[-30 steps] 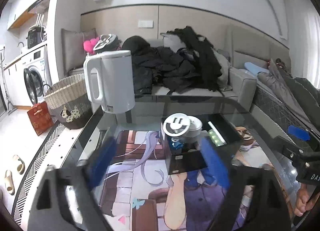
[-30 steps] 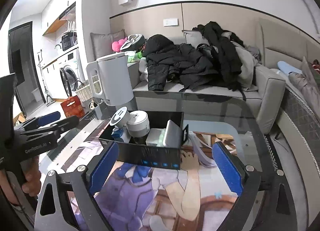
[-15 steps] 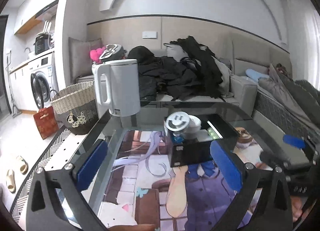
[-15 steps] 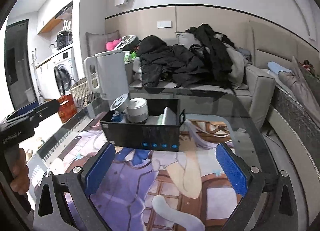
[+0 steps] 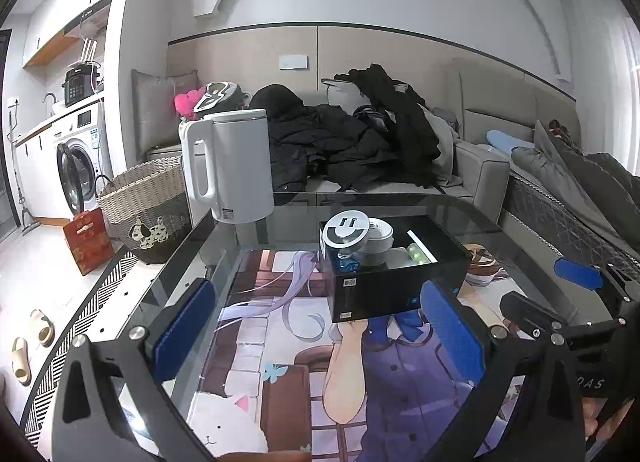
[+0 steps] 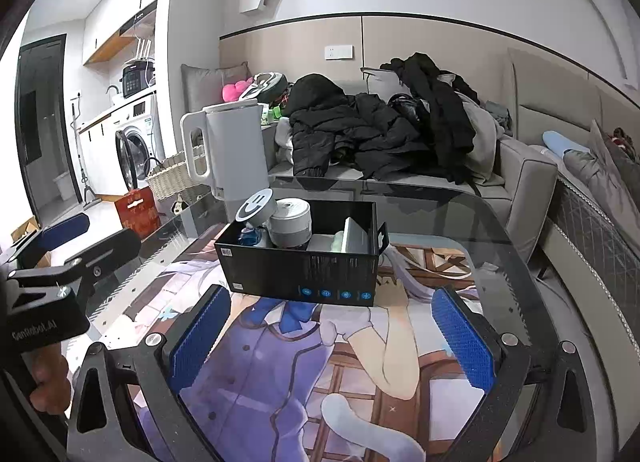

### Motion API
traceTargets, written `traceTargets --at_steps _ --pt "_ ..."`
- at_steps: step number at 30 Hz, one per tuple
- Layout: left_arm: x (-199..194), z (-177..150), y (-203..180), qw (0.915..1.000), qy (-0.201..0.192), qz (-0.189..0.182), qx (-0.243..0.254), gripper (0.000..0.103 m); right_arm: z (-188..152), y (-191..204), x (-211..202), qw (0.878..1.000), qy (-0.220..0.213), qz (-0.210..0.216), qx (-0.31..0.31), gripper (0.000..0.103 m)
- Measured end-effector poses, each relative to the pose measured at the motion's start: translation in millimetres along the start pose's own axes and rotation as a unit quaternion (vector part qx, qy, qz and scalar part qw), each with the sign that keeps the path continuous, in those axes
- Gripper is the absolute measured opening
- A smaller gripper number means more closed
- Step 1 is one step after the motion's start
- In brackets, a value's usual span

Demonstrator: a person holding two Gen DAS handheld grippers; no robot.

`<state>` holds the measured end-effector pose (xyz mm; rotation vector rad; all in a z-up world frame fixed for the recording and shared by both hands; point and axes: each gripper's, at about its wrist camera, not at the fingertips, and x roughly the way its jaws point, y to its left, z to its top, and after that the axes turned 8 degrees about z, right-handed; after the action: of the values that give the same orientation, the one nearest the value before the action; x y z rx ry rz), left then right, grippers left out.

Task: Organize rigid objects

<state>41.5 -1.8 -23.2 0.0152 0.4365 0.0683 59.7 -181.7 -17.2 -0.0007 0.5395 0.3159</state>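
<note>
A black open box (image 5: 396, 282) (image 6: 304, 266) stands on the glass table over a printed mat. It holds a round smiley-face item (image 5: 346, 228) (image 6: 256, 204), a white cylinder (image 5: 378, 240) (image 6: 290, 222), a small blue item (image 5: 346, 262) and flat white items (image 6: 354, 240). My left gripper (image 5: 318, 330) is open and empty, short of the box. My right gripper (image 6: 332, 338) is open and empty, also short of the box. Each gripper shows at the edge of the other's view.
A white electric kettle (image 5: 230, 166) (image 6: 230, 150) stands at the table's far left corner. A wicker basket (image 5: 146, 202) and red bag (image 5: 88, 240) sit on the floor at left. A sofa (image 5: 476, 166) with dark clothes lies behind the table.
Both grippers have drawn back from the box and risen a little. The left gripper's fingers have spread wider. The box and its contents have not moved.
</note>
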Motion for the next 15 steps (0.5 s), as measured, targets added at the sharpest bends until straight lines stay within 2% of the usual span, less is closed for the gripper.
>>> traceTargets --at_steps 15 --pt "1.4 -0.2 -3.0 0.9999 0.003 0.008 0.005 0.103 -0.7 -1.5 -1.3 1.000 0.000 -0.003 -0.004 0.102"
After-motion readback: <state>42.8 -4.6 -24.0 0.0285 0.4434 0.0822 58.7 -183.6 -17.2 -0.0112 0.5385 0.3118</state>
